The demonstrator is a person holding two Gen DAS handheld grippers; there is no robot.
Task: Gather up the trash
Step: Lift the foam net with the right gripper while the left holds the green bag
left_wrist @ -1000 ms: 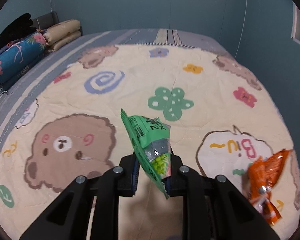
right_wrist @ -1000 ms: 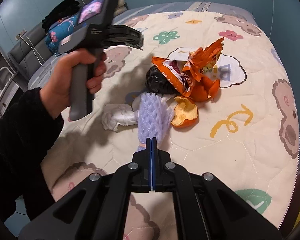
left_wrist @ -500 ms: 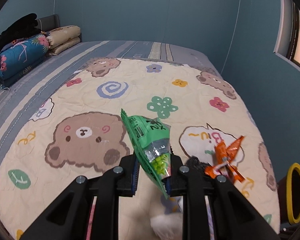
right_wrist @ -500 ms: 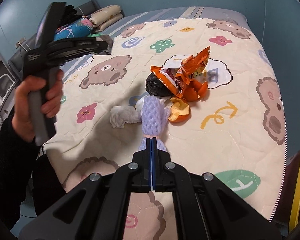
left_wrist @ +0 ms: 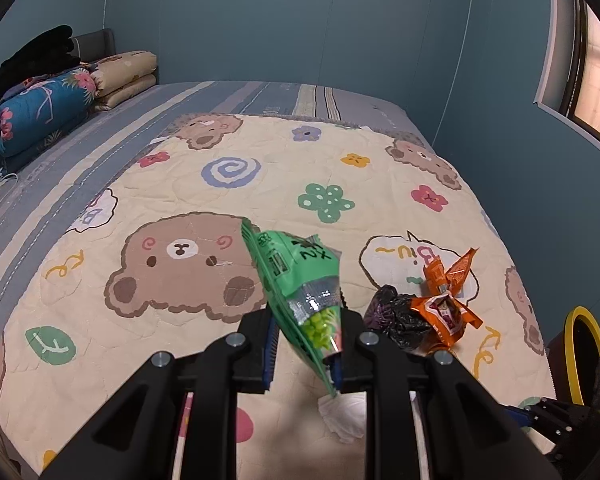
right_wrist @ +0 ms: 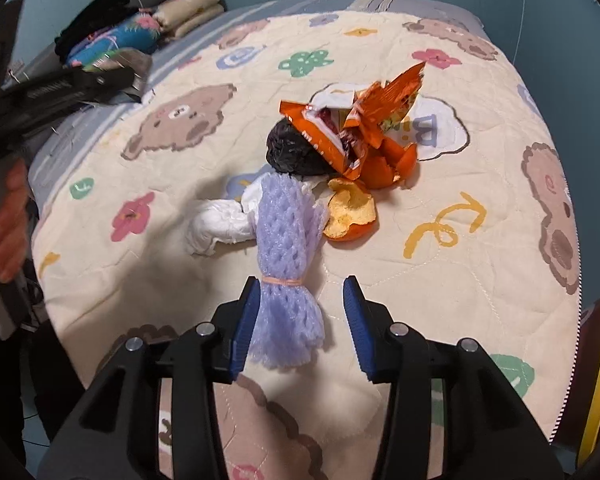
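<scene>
My left gripper [left_wrist: 304,356] is shut on a green snack bag [left_wrist: 296,276], which it holds upright above the bear-print quilt [left_wrist: 180,184]. My right gripper [right_wrist: 300,320] points down at the quilt and its jaws are opening. The tied tail of a purple foam net [right_wrist: 286,236] lies between the pads, close to the left pad, and is not pressed. Beyond the net sit a white tissue [right_wrist: 220,228], a black plastic bag [right_wrist: 288,152], an orange snack wrapper [right_wrist: 352,120] and orange peel [right_wrist: 352,212].
A yellow-rimmed bin [left_wrist: 580,344] stands off the bed's right edge. Folded blankets [left_wrist: 40,108] and dark clothes lie at the headboard. A person's hand [right_wrist: 4,232] holds the left gripper at the left of the right wrist view. Blue walls close in behind and to the right.
The right gripper's jaws went from shut to apart, around the net's tail. The left gripper, still holding the green bag, pulled back and up from the trash pile.
</scene>
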